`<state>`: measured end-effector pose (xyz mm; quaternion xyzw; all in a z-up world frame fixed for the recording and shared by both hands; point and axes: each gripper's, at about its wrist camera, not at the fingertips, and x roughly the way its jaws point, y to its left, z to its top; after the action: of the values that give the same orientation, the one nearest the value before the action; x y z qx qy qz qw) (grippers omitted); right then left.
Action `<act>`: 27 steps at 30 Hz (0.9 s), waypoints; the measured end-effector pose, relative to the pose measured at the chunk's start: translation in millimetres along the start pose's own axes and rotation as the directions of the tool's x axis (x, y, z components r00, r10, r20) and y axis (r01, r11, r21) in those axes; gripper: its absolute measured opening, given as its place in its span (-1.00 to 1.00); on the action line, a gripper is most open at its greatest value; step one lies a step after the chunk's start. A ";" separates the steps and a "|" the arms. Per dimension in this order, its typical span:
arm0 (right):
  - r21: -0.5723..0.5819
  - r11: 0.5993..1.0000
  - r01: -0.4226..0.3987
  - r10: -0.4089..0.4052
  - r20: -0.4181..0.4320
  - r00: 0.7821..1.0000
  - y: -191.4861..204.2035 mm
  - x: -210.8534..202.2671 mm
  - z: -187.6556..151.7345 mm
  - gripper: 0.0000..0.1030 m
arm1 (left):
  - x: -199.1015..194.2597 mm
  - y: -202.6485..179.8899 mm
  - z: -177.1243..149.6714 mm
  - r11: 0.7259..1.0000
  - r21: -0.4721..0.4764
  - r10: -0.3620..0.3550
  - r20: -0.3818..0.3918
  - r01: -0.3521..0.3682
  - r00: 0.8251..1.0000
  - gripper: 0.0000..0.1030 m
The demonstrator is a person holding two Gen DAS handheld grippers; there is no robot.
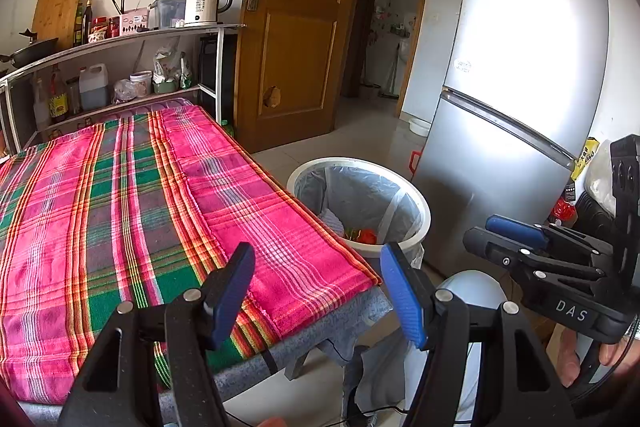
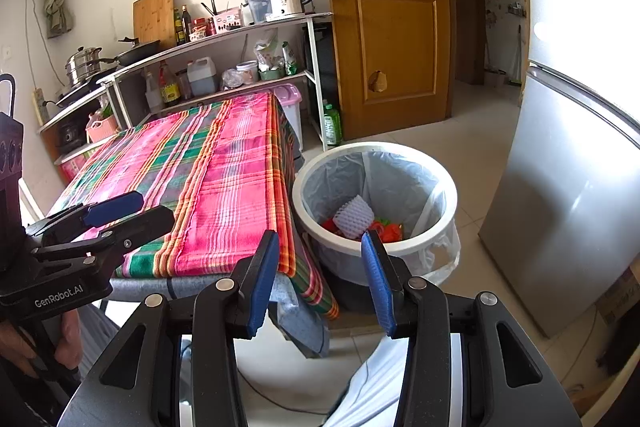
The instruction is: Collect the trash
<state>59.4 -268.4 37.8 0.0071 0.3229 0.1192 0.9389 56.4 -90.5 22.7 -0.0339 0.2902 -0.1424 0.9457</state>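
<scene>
**Trash appears to be in the bin; both grippers empty**

From the left wrist camera we see the plaid tablecloth (image 1: 160, 211) spread over the table with nothing lying on it that we would call trash. Just beside the table's far corner stands the white trash bin (image 1: 416, 203), lined with a clear bag; red and green scraps show at the bottom. We judge the collecting largely done, though we cannot see the floor behind us or the hidden part of the table. Our left gripper (image 1: 320, 295) has its blue pads standing well apart with nothing between them, hovering over the table's near corner. The right gripper (image 1: 516, 239) shows at the right edge of this view, held by a hand, and looks empty too.

From the right wrist camera we look more steeply into the bin (image 2: 448, 187). A white foam net sleeve (image 2: 354, 217) lies on top of red and orange wrappers (image 2: 390, 231). The tablecloth (image 2: 224, 179) is again bare. Our right gripper (image 2: 320, 279) is parted, holding nothing, pointed at the gap between table edge and bin. The left gripper (image 2: 116, 213) sits at the left, over the cloth, touching nothing we can make out.
</scene>
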 end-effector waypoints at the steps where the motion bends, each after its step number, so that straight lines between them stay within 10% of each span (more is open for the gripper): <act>1: 0.001 1.000 -0.001 0.001 0.000 1.000 0.1 0.0 -0.1 -0.15 | 0.1 0.0 0.2 1.000 0.000 0.000 0.000 0.000 1.000 0.31; 27: -0.002 1.000 -0.001 0.001 -0.004 1.000 1.9 -0.7 -0.2 -0.14 | -2.2 -2.2 0.8 1.000 0.013 0.011 0.008 -0.011 1.000 0.31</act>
<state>58.3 -266.7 38.2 0.0062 0.3247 0.1202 0.9381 54.5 -92.0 24.9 -0.0268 0.2856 -0.1392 0.9478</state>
